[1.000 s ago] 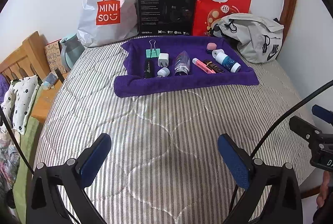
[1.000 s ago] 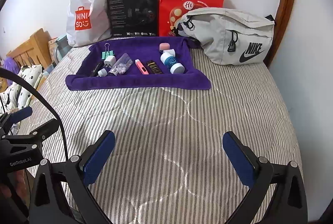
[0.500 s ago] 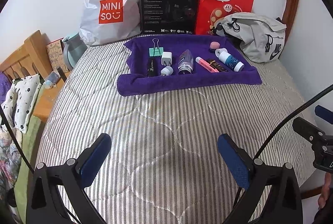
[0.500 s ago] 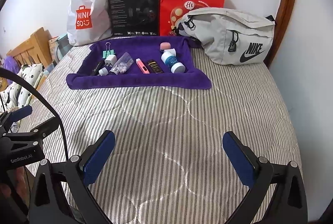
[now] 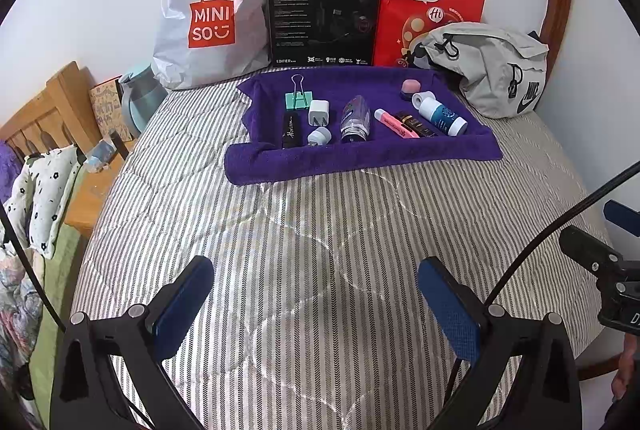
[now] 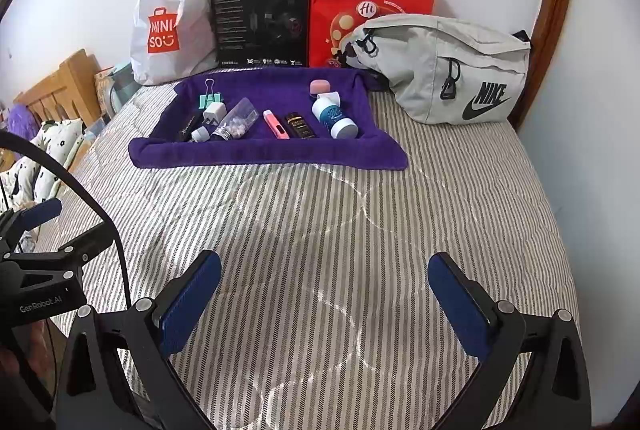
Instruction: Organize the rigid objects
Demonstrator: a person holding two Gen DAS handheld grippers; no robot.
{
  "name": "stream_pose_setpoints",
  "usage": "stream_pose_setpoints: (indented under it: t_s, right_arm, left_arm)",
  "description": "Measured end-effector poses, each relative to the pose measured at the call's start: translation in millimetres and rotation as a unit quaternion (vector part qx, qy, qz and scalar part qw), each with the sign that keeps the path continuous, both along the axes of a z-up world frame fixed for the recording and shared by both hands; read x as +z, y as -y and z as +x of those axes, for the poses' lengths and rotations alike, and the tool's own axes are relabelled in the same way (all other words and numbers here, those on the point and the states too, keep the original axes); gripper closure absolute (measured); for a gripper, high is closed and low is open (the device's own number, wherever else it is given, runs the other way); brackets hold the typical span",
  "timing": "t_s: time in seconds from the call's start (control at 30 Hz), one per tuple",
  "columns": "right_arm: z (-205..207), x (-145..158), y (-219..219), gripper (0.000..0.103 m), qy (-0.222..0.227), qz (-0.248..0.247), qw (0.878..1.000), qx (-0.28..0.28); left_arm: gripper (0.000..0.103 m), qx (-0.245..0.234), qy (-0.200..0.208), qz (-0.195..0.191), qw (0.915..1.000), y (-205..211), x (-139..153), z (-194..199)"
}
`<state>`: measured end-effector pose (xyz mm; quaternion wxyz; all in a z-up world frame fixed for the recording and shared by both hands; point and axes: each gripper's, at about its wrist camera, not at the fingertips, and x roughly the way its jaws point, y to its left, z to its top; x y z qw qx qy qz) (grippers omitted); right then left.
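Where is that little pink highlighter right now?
In both views the pink highlighter lies on the purple towel, right of centre, between the clear bottle and the dark tube.

I see a bed (image 5: 320, 250) covered with a grey-and-white striped quilted spread. At its far end a purple towel (image 5: 360, 158) lies flat on it, edges rolled up, carrying a row of small items. Behind the towel, three things stand on the bed against the wall: a white Miniso bag (image 5: 212, 14), a black Hecate box (image 5: 324, 14) and a red paper bag (image 5: 432, 2). A grey Nike waist bag (image 6: 448, 70) lies on the spread just right of the towel's far corner. The near half of the bed is bare stripes.
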<state>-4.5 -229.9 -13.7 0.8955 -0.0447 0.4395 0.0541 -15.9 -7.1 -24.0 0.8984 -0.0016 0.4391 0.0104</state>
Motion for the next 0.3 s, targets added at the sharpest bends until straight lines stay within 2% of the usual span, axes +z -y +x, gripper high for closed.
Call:
stream_pose_setpoints:
  t_s: [0.3]
  right_arm:
    - [0.8,-0.6,1.8,0.001,-0.002,-0.002,1.0,0.001]
  left_arm:
    - [0.0,-0.001,0.008,0.0,1.0,-1.5,1.7,-3.0]
